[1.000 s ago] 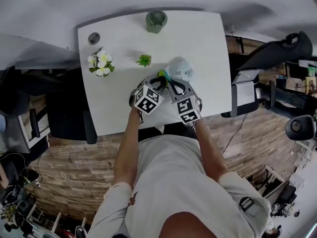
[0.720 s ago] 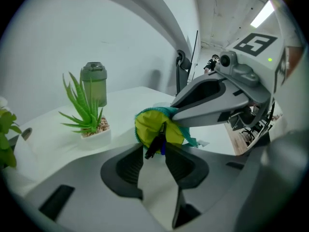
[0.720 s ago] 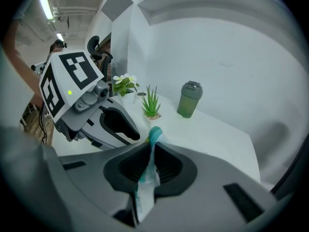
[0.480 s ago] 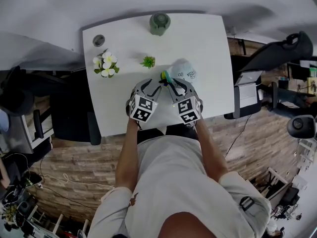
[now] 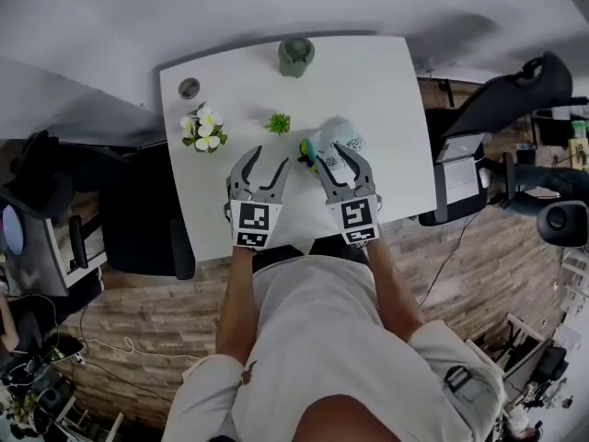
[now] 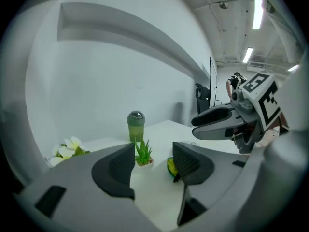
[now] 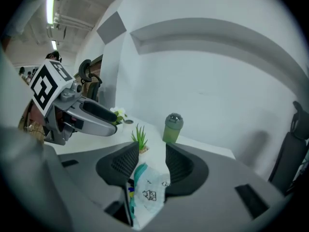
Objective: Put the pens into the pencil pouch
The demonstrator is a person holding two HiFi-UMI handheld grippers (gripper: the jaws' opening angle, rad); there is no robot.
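**A:** claw state?

**B:** left claw [image 6: 153, 151] is released. Its jaws have just been opening and the gap is wide. Nothing sits between them, just bare tabletop [image 5: 386, 90]. The pads [image 6: 186, 161] are dark, ribbed and wedge-shaped.

**A:** and the right one?

**B:** right claw [image 7: 152, 151] is released too and has also just been opening, with a narrower gap. The pencil pouch [image 7: 149, 195] shows low between its jaws, and the pads aren't pressing on it.

**A:** what does the pouch look like?

**B:** it's soft and rumpled, white with small dark cartoon prints and a teal edge at the mouth. It lies on the tabletop in front of the person. In the head view the right claw's tips straddle it.

**A:** pens?

**B:** the pens [image 5: 306, 147] are bunched at the pouch's left end, at the mouth. Green, yellow and blue ends are showing. I can't tell how far in they sit.

**A:** tabletop finish?

**B:** smooth matte white, a flat slab with rounded corners.

**A:** anything else on it?

**B:** there's a green cylindrical tumbler [image 5: 295, 55] with a domed grey lid at the far edge. A small spiky plant [image 5: 278, 122] in a pale pot stands just beyond the claws. A clump of white flowers [image 5: 206, 129] with yellow centres is off to the left. A small flat grey disc [image 5: 189, 87] lies near the far left corner.
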